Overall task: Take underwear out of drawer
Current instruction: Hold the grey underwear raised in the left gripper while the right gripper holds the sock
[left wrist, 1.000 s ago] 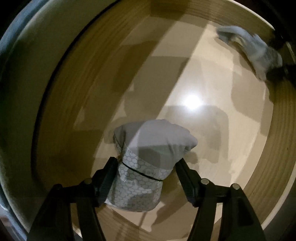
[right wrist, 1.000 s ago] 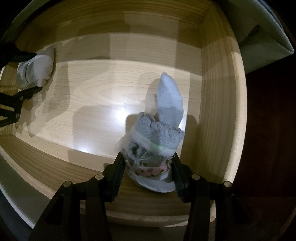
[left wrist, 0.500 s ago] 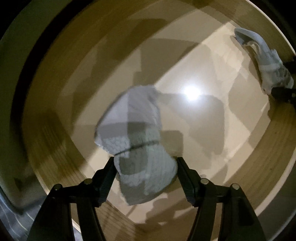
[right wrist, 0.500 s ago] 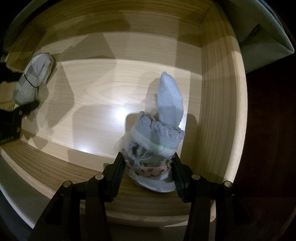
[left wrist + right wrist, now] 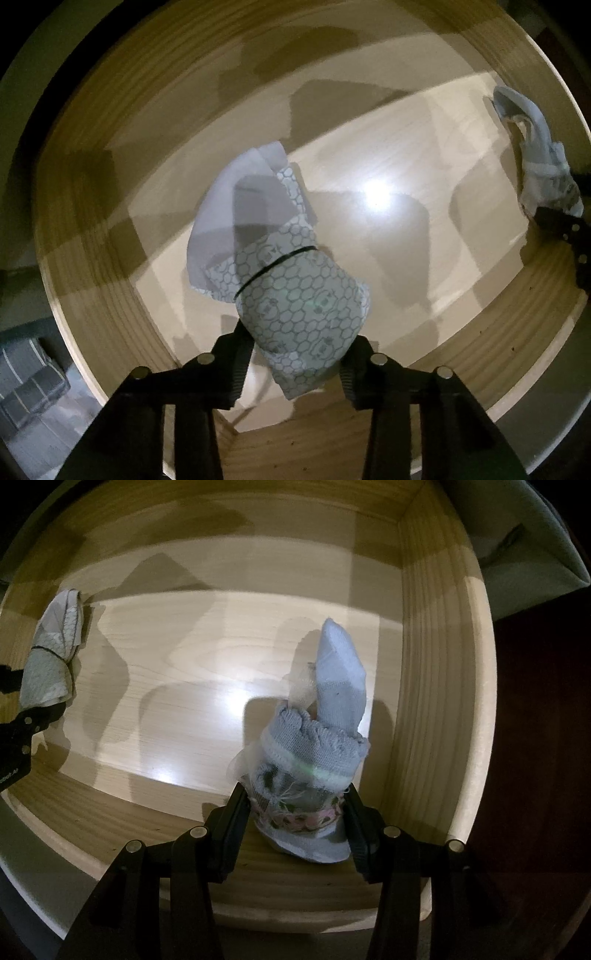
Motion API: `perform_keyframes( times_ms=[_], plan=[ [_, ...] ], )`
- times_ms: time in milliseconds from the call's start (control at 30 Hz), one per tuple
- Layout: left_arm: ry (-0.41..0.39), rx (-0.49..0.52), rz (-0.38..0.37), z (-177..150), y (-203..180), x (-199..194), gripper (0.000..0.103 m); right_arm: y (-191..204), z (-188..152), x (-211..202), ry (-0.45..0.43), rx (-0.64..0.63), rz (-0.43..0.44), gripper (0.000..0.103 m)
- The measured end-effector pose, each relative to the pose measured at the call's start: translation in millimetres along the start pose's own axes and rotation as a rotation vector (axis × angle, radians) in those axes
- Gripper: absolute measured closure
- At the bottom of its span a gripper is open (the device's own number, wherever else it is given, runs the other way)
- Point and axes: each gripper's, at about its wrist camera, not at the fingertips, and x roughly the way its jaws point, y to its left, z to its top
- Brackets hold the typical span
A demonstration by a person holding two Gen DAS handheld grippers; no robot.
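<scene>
Both hand-held grippers clamped on underwear rolls above drawer (image 5: 439, 686).
Left hand-held gripper (image 5: 297, 363) gripping hexagon-print roll (image 5: 295, 295), right hand-held gripper (image 5: 297, 821) gripping blue roll (image 5: 314, 746); loose tails may snag rim.

Dim, fisheye-warped views; a glare spot on the drawer floor (image 5: 424, 155), hard overlapping shadows, dark corners.

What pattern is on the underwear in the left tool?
White with grey honeycomb hexagons underwear; left wrist view.
</scene>
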Motion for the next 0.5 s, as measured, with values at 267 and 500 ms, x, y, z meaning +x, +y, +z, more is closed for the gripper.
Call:
perform_keyframes(
  times_ms=[267, 500],
  plan=[
    [0.018, -0.093, -0.048, -2, 13, -7, 0.071, 0, 1, 1, 0.0, -0.001, 0.001, 0.056],
    [0.003, -0.135, -0.076, -24, 16, -21, 0.076, -5, 2, 5, 0.001, 0.0, 0.005, 0.055]
  ],
)
